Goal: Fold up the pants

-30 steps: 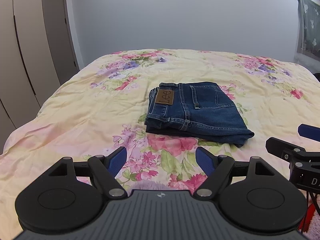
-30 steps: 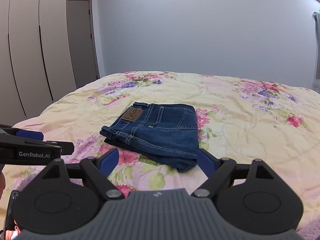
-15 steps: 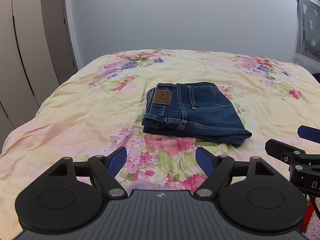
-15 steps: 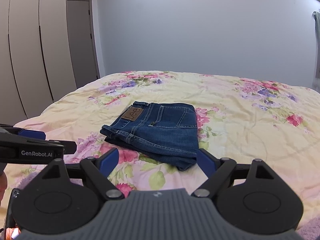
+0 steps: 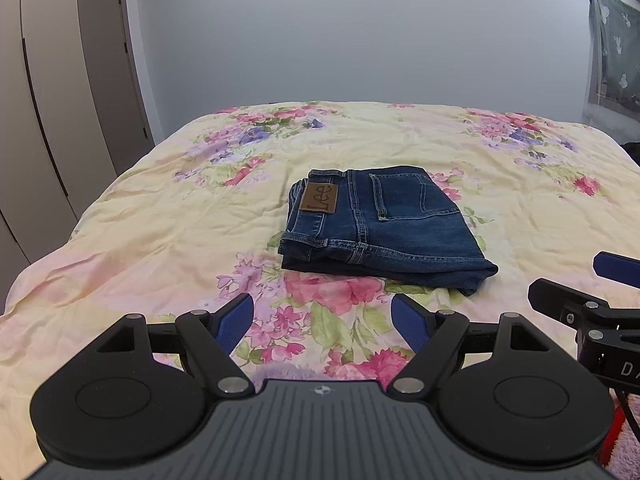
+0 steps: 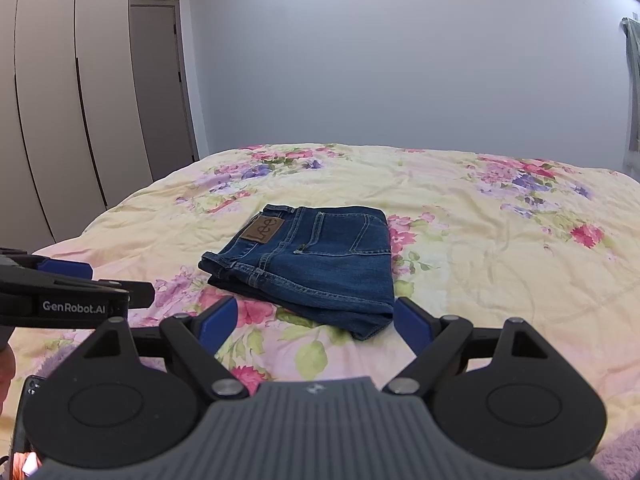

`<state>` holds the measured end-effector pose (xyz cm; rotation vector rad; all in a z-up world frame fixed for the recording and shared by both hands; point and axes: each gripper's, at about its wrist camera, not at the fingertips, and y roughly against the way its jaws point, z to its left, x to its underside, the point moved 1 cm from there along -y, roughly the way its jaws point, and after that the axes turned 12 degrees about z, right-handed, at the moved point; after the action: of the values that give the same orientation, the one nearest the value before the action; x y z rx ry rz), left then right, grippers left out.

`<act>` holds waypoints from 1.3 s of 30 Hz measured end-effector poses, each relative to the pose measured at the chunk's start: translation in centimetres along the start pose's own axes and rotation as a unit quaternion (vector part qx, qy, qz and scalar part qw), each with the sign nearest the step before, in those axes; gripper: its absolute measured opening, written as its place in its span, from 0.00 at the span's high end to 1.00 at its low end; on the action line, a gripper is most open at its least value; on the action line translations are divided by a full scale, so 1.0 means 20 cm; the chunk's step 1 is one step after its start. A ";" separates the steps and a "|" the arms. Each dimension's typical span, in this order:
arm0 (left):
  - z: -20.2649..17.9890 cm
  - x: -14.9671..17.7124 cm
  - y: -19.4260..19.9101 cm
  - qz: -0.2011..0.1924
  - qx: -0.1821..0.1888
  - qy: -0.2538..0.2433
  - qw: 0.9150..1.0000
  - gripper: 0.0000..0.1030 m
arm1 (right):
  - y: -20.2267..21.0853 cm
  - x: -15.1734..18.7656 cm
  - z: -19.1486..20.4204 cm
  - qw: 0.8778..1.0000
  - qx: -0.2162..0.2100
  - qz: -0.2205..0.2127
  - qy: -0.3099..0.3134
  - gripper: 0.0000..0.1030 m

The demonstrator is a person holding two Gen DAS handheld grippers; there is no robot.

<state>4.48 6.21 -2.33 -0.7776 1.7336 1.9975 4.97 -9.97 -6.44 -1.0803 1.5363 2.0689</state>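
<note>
My left gripper point(image 5: 322, 316) is spread wide, its blue pads point(image 5: 236, 316) well apart with nothing between them, and it hangs above the near part of the bed point(image 5: 140, 220) without touching the cover. My right gripper point(image 6: 314, 322) is spread just as wide and also holds nothing; it hovers over the flowered quilt point(image 6: 500, 280) at the near edge. In the left view my right gripper shows at the right border, and in the right view my left gripper shows at the left border, so the two sit side by side, near each other but apart.

The pants point(image 5: 380, 220) are dark blue jeans, folded into a compact, roughly rectangular bundle that lies flat near the middle of the bed. The waistband side faces left and slightly toward me, with a brown leather patch point(image 5: 319, 198) on top that reads "Lee". A back pocket point(image 5: 412, 192) faces up to the right of the patch. Several layers of denim are stacked at the near edge, and the near right corner of the bundle sticks out a little toward me. From the right view the jeans lie just beyond my gripper, their near corner between the two pads in the line of sight, though not touching them.

Beyond the bed stands a plain pale wall point(image 6: 400, 60). On the left are tall wardrobe doors point(image 6: 60, 120) and a grey door point(image 6: 160, 80). A patterned cloth point(image 5: 616, 52) hangs at the far right.
</note>
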 end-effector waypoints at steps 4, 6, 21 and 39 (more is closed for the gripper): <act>0.00 0.00 0.00 0.000 0.000 0.000 1.000 0.11 | 0.00 0.00 0.00 1.000 0.001 -0.001 -0.001 0.21; 0.00 0.00 0.00 -0.001 0.001 0.000 1.000 0.11 | 0.00 0.00 0.00 1.000 0.001 -0.001 -0.001 0.21; 0.00 0.00 0.02 -0.003 0.001 0.000 1.000 0.11 | 0.02 0.01 0.00 1.000 0.001 -0.004 -0.002 0.21; 0.00 0.00 0.02 0.003 -0.001 0.006 1.000 0.11 | 0.01 0.01 0.00 1.000 0.000 -0.001 -0.003 0.21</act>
<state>4.28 6.09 -2.10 -0.7894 1.7422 2.0027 4.73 -10.15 -6.45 -1.0738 1.5321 2.0685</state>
